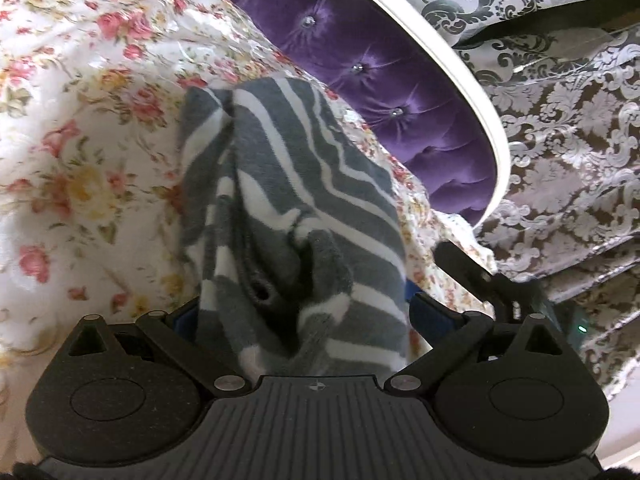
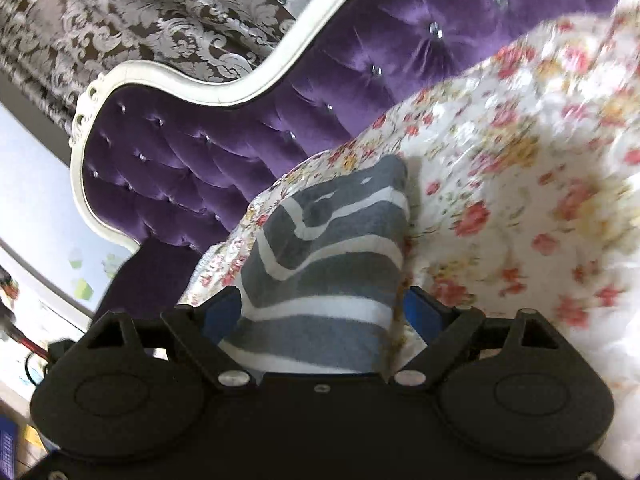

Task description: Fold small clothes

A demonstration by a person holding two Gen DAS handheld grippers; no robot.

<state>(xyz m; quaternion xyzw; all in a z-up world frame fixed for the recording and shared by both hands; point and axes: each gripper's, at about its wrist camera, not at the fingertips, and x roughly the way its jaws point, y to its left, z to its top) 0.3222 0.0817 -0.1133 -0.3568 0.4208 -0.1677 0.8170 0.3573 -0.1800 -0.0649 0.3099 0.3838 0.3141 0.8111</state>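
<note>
Both tools are buried in the same piece here. The left tool (image 1: 304,312) has the grey-and-white striped garment (image 1: 288,184) bunched between its blue-padded fingers (image 1: 430,312), clenched on a thick wad of fleece that drapes away over the floral bedspread (image 1: 80,140). Over on the other side, the right tool (image 2: 320,312) is gripping the striped garment (image 2: 332,256) too, cloth filling the gap between its fingers (image 2: 422,310), with a fold rising up off the floral bedspread (image 2: 520,160). Behind it all stands the purple tufted headboard (image 2: 192,160) with its white carved frame (image 2: 224,92), and damask wallpaper (image 1: 560,128) beyond that. No label or writing can be read on the garment, and none on either tool.
</note>
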